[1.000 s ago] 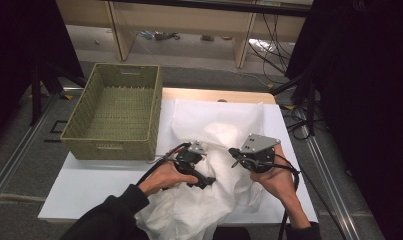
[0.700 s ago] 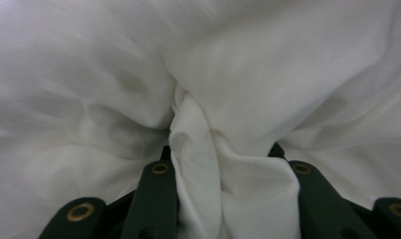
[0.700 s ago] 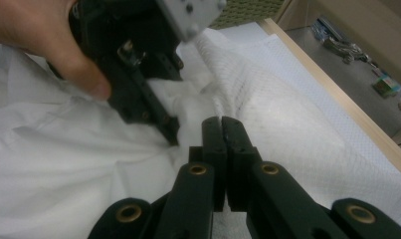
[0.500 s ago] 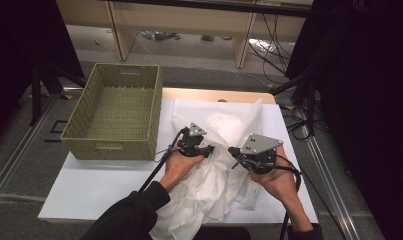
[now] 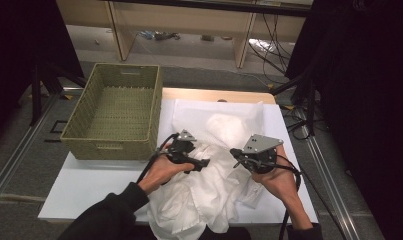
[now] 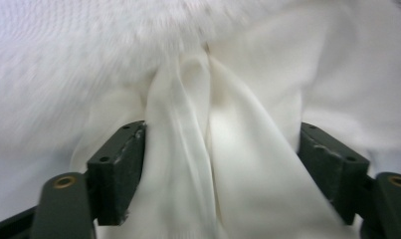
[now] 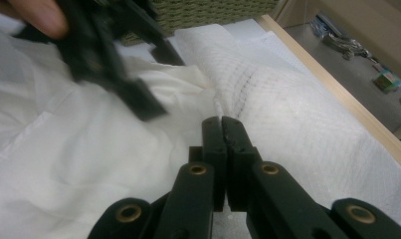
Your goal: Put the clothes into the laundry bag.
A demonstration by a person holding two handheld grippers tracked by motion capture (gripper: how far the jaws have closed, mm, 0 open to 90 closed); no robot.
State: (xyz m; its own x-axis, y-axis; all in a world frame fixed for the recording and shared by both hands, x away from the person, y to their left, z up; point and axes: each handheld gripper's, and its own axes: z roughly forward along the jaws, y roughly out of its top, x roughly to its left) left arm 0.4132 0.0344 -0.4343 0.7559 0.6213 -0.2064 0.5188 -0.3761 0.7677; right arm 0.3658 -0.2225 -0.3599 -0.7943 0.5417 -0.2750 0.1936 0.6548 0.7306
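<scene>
A crumpled white garment (image 5: 204, 200) lies on the white table (image 5: 89, 185) and hangs over its near edge. A white mesh cloth (image 5: 229, 127) lies bunched just behind it. My left gripper (image 5: 201, 164) rests on the garment's left part. Its jaws have just been opening and now stand wide in the left gripper view (image 6: 222, 169), with a loose fold of the garment (image 6: 223, 149) between them. My right gripper (image 5: 234, 151) is to the right, pointing left. Its jaws (image 7: 222, 122) are shut, nothing visible between them, with the tips by the edge of the mesh cloth (image 7: 287, 94).
A green woven basket (image 5: 109, 145) stands empty at the table's left, partly off its edge. Wooden shelving (image 5: 189, 20) with cables runs behind the table. Black curtains hang at both sides. The left gripper (image 7: 108, 59) appears blurred in the right gripper view.
The left gripper went up and away over the garment, then came back slightly toward the person. The garment's folds have bunched toward the middle. The right hand has stayed put.
</scene>
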